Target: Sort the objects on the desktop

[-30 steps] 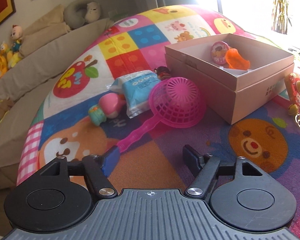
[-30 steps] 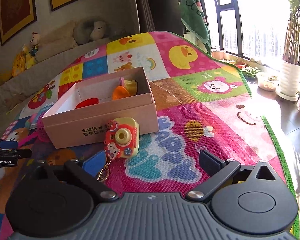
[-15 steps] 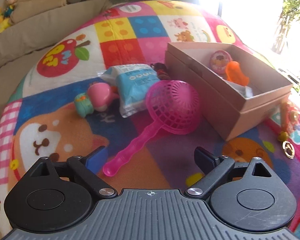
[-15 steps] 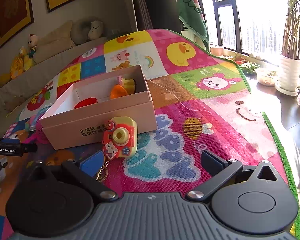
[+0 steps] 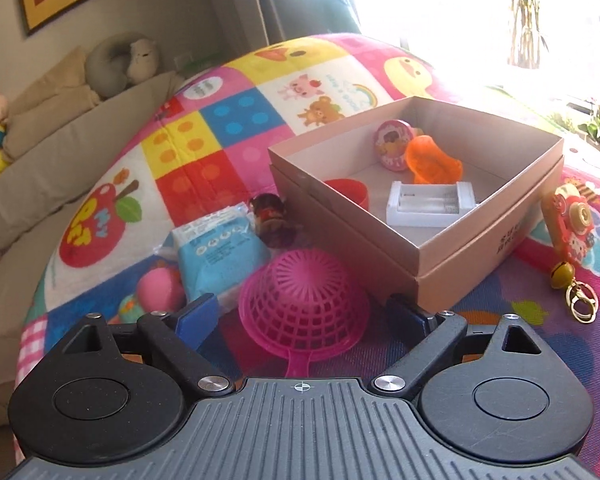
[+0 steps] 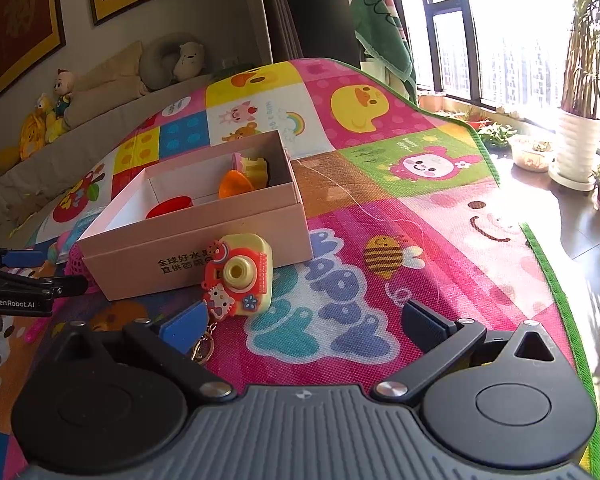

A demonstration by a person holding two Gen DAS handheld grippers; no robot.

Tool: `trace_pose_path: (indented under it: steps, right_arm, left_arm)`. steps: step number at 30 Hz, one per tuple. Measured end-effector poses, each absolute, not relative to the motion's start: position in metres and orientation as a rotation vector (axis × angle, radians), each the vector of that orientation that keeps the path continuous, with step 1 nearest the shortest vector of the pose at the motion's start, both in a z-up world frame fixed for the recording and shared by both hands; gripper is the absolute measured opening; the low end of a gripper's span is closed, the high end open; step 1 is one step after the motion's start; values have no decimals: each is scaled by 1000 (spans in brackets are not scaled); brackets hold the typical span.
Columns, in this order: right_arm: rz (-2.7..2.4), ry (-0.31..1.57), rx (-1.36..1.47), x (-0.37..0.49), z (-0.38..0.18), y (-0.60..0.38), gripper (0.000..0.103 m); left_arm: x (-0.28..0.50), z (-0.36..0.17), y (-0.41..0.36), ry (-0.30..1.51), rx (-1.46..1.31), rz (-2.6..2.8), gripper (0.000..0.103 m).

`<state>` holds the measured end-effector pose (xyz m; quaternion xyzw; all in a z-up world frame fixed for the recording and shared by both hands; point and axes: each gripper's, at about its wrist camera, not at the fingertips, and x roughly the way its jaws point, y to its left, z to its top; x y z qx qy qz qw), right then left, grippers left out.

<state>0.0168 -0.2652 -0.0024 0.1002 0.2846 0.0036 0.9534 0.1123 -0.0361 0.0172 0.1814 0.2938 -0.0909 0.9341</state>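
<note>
A pink mesh scoop lies bowl-down on the play mat, between the open fingers of my left gripper, which is empty. Behind it stands an open cardboard box holding an orange scoop, a round pink toy, a red cup and a white holder. A camera keychain lies against the box front. My right gripper is open and empty, with the keychain by its left finger.
A blue packet, a pink round toy and a small brown figure lie left of the box. The mat's green edge runs along the right, with plant pots beyond. Plush toys sit on the sofa behind.
My left gripper has moved forward along the scoop's handle, so its open fingers now flank the pink bowl. My right gripper has edged closer to the camera keychain.
</note>
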Motion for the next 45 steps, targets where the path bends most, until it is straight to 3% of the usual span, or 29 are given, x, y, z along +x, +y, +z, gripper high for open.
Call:
trace_pose_path:
  steps: [1, 3, 16, 19, 21, 24, 29, 33, 35, 36, 38, 39, 40, 45]
  right_arm:
    - [9, 579, 205, 17, -2, -265, 103]
    - [13, 584, 214, 18, -3, -266, 103]
    - [19, 618, 241, 23, -7, -270, 103]
    - [18, 647, 230, 27, -8, -268, 103]
    - [24, 657, 209, 29, -8, -264, 103]
    - [64, 646, 136, 32, -4, -250, 103]
    - [126, 639, 31, 51, 4, -230, 103]
    - [146, 699, 143, 82, 6, -236, 102]
    - [159, 751, 217, 99, 1, -237, 92]
    - [160, 773, 223, 104, -1, -236, 79]
    - [125, 761, 184, 103, -2, -228, 68]
    - [120, 773, 176, 103, -1, -226, 56]
    - [108, 778, 176, 101, 0, -227, 50]
    - [38, 818, 231, 76, 5, -251, 47]
  left_arm:
    - [115, 16, -38, 600, 393, -188, 87]
    - [117, 14, -37, 620, 387, -195, 66]
    - [39, 18, -5, 753, 49, -230, 64]
    - [14, 21, -10, 760, -13, -292, 68]
    - [3, 23, -15, 735, -1, -297, 84]
    - [-12, 25, -23, 682, 105, -253, 93]
    - [-26, 24, -15, 687, 93, -265, 96]
    - [-34, 18, -5, 705, 62, -255, 97]
    - [-34, 14, -1, 717, 46, -242, 97]
    - [-35, 14, 1, 719, 38, -235, 97]
    - [-36, 13, 5, 719, 27, -230, 98]
    - [-37, 13, 6, 717, 22, -230, 98]
    - [-37, 13, 7, 717, 20, -230, 99]
    - [-36, 9, 5, 728, 14, -244, 99]
